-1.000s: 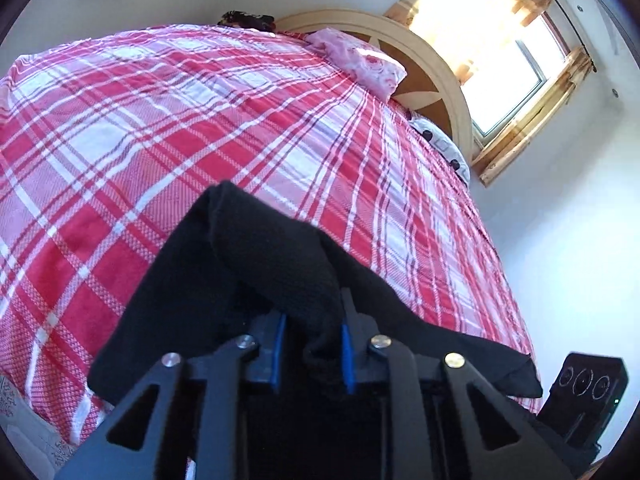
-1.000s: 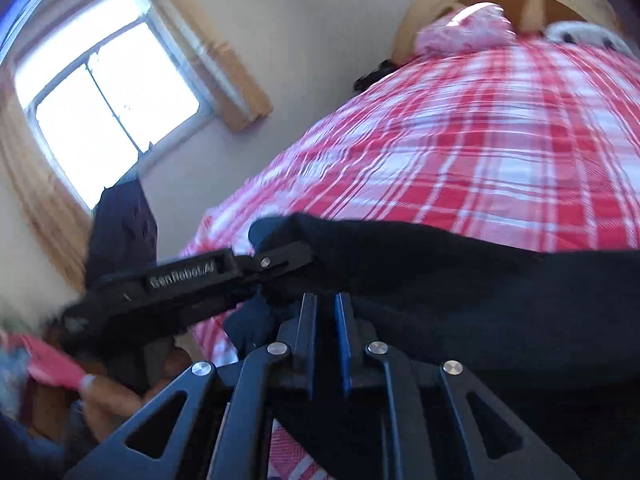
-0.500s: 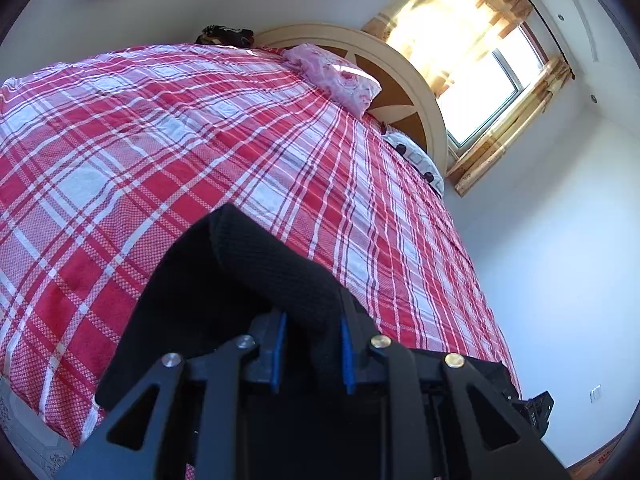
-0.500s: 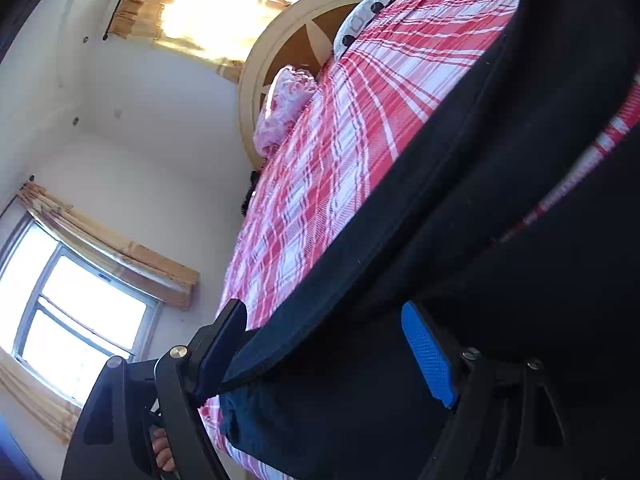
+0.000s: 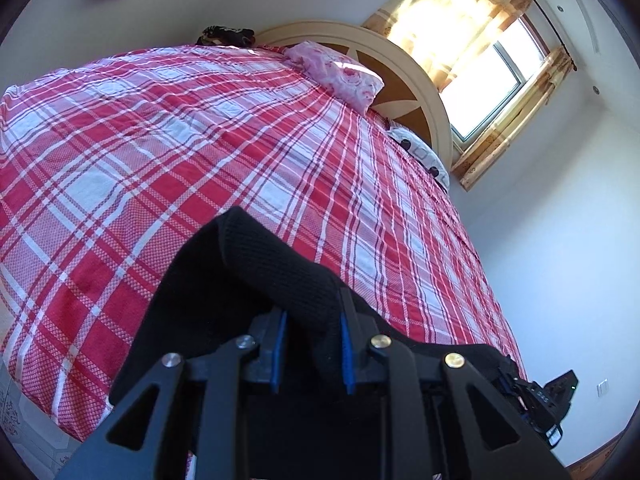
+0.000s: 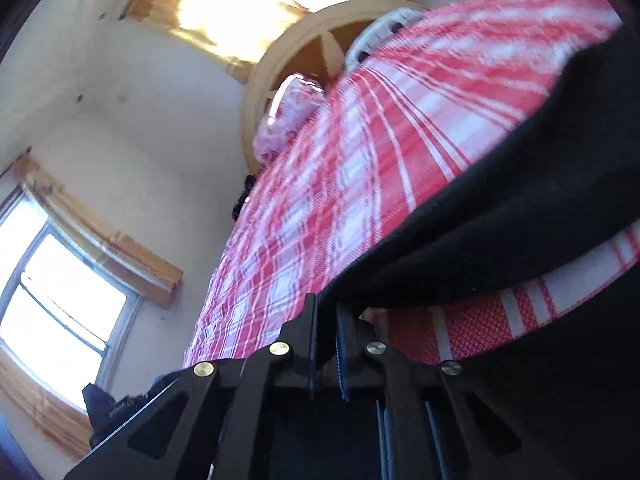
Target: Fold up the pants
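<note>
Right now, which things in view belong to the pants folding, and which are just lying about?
Belongs to the job:
- black pants
- left gripper, shut on the pants
- right gripper, shut on a pants edge
- plaid bedspread under the pants

Lying about:
- pink pillow
- white patterned pillow
- dark bundle by the headboard

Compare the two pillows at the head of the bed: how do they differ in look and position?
The pink pillow has a rose print; the white pillow carries dark spots and square outlines. The pink pillow leans against the middle of the headboard; the white pillow lies at its end nearer the window. Both rest on the red plaid bedcover.
</note>
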Tool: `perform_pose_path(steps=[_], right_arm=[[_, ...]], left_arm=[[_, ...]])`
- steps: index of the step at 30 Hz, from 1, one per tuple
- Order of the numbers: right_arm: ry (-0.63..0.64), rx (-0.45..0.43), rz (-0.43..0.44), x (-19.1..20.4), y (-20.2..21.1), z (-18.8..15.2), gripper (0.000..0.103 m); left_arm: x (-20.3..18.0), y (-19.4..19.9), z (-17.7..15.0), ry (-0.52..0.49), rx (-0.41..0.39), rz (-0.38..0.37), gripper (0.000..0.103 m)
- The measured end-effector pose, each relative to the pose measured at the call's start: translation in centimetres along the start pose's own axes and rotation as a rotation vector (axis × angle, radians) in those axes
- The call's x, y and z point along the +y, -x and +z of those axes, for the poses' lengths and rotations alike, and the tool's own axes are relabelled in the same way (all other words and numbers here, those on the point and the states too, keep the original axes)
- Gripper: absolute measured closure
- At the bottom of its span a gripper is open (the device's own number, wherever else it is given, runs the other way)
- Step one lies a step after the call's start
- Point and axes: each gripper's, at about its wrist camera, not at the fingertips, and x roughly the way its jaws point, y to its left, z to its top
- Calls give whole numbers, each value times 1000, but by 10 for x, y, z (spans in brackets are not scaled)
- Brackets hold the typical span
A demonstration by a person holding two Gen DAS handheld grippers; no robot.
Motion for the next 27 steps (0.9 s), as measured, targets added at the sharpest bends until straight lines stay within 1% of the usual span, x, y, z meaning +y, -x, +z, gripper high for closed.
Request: perform_pose_path(steps=[4, 6, 9, 12, 14, 15, 17, 19, 20, 22, 23, 25, 26, 27], right_arm=[[52, -16, 20, 12, 35, -11, 95], [77, -3, 12, 14, 49, -21, 95], [127, 43, -26, 16, 67, -48, 95], [162, 105, -74, 12, 73, -78, 95], [183, 154, -118, 7, 67, -96, 95], [190, 165, -135, 3, 64, -101, 95], [188, 180, -165, -6, 59, -111, 95], [169, 193, -176, -15, 54, -113, 95], [167, 197, -179, -18, 55, -115, 95], [177, 205, -188, -19, 57, -116, 95], [184, 212, -196, -19, 58, -117, 95], [163, 230, -194, -23, 59, -115, 95], [140, 237, -193, -25, 59, -113, 95], [109, 248, -192, -27, 61, -112, 95]], left_arm=[[5, 10, -3, -27, 10, 10, 80], [10, 14, -9, -42, 31, 19, 80], [17, 14, -20, -76, 64, 67, 80], [24, 10, -33, -112, 88, 144, 80], [29, 6, -40, -125, 99, 187, 79], [31, 4, -44, -132, 102, 214, 75], [37, 1, -50, -131, 112, 262, 74], [44, 0, -57, -108, 127, 268, 74], [46, 1, -59, -105, 129, 273, 71], [47, 2, -63, -122, 123, 290, 69], [45, 3, -65, -148, 121, 307, 65], [41, 7, -65, -193, 119, 341, 52], [40, 14, -62, -220, 102, 380, 37], [40, 21, -59, -236, 74, 405, 27]])
